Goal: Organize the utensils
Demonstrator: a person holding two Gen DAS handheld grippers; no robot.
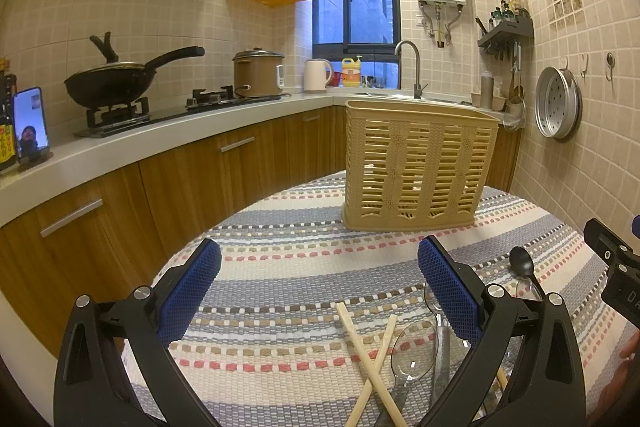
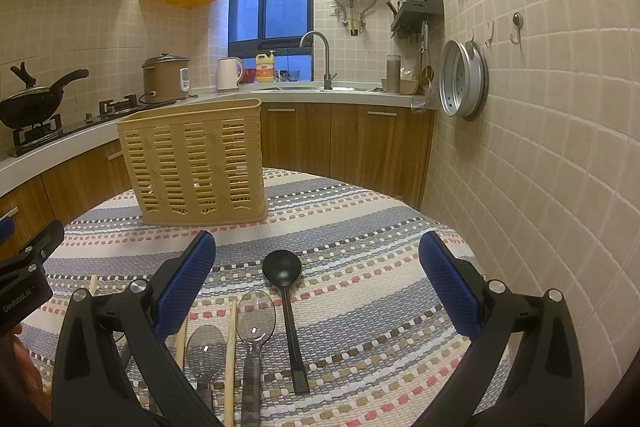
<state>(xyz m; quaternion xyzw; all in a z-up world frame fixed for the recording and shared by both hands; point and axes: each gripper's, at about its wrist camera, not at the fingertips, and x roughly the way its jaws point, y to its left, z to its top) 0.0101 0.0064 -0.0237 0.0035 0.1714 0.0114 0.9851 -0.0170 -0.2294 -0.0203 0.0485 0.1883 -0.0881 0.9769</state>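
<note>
A tan slotted utensil basket point(image 1: 416, 167) stands upright on the striped mat; it also shows in the right wrist view point(image 2: 196, 163). A black spoon point(image 2: 286, 299), two clear plastic spoons point(image 2: 256, 319) and wooden chopsticks point(image 2: 230, 355) lie on the mat near me. In the left wrist view the chopsticks point(image 1: 374, 359) lie crossed beside a clear spoon point(image 1: 412, 355), and the black spoon point(image 1: 522, 265) lies further right. My left gripper point(image 1: 320, 303) is open and empty above the mat. My right gripper point(image 2: 318, 295) is open and empty, over the black spoon.
A woven striped mat point(image 2: 360, 227) covers the round table. A tiled wall point(image 2: 540, 147) stands close on the right with a hanging metal pan point(image 2: 464, 79). A counter point(image 1: 168, 135) with a wok, a rice cooker and a sink runs behind.
</note>
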